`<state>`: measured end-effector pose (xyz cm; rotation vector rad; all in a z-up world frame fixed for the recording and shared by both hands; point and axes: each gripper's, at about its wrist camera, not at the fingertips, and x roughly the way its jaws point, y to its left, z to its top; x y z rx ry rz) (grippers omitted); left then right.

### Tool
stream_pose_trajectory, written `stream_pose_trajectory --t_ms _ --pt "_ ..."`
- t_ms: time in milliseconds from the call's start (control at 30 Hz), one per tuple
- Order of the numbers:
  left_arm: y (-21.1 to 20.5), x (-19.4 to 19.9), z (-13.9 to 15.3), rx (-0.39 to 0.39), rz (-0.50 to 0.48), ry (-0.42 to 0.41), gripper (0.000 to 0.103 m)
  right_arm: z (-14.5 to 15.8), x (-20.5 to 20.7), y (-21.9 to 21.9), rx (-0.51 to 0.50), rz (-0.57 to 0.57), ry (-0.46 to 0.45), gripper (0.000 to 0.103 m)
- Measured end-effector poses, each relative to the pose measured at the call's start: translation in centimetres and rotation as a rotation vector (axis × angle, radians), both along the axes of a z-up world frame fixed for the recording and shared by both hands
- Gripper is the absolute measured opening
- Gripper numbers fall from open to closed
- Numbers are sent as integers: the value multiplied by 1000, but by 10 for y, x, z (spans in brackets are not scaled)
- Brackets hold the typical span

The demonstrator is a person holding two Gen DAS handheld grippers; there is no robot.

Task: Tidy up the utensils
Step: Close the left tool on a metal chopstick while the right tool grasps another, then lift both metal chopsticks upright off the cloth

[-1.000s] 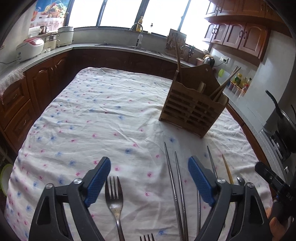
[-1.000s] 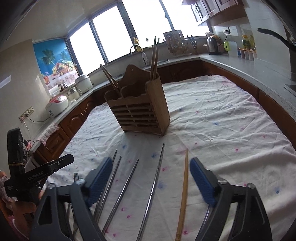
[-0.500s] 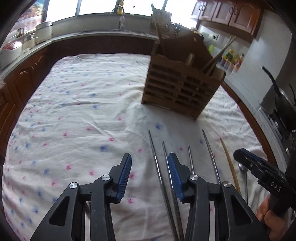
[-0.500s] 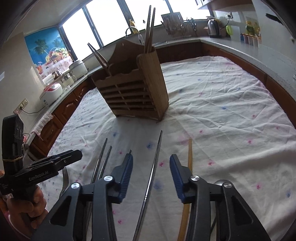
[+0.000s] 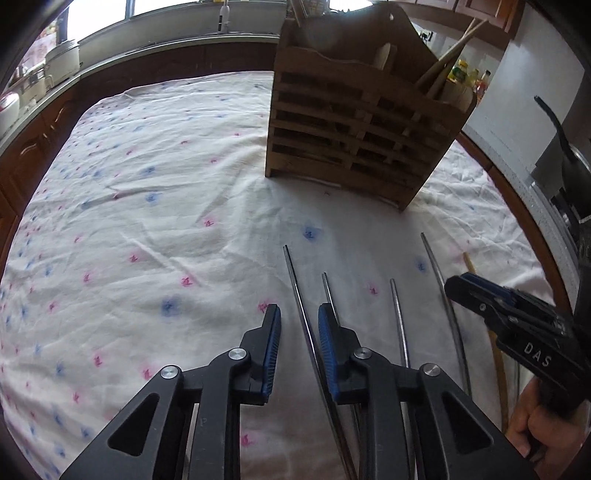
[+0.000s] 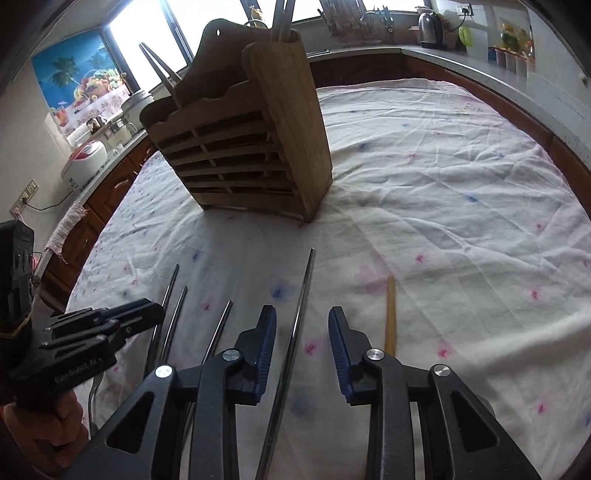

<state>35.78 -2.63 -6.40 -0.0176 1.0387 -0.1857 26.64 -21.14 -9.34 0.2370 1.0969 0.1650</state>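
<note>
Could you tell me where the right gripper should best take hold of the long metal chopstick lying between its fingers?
Probably mid-shaft, from above, with the right gripper closing across the metal chopstick. It is thin, lies flat on the tablecloth, points toward the wooden holder, and already runs between the open fingers.

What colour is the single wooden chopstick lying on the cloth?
Light yellowish tan; the wooden chopstick shows best in the right wrist view.

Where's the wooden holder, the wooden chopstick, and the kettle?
Holder (image 6: 288, 122): right wrist view, on its solid side panel.
Wooden chopstick (image 6: 390, 314): right wrist view, middle of its visible shaft.
Kettle (image 6: 427, 24): right wrist view, on its body.
</note>
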Motion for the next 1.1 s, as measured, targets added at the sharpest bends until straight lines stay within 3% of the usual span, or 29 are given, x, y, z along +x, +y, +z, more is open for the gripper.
stream_pose_trajectory --t_ms 333,433,533,733,933,1100 --pt "-15 8 -9 82 -50 -3 16 -5 7 28 -191 97 15 29" --pt "-18 6 -9 106 -57 -14 15 -5 7 25 -177 95 15 23" --pt "-19 5 -9 107 -57 -19 11 -4 7 24 -165 95 15 11" --pt "-18 4 -9 110 -53 -24 5 -2 7 20 -115 81 20 6" --pt "-3 -1 -2 37 -32 -19 4 6 -5 15 -25 73 14 6" --pt "1 -16 20 -6 -44 -54 3 28 -16 10 8 67 -30 6"
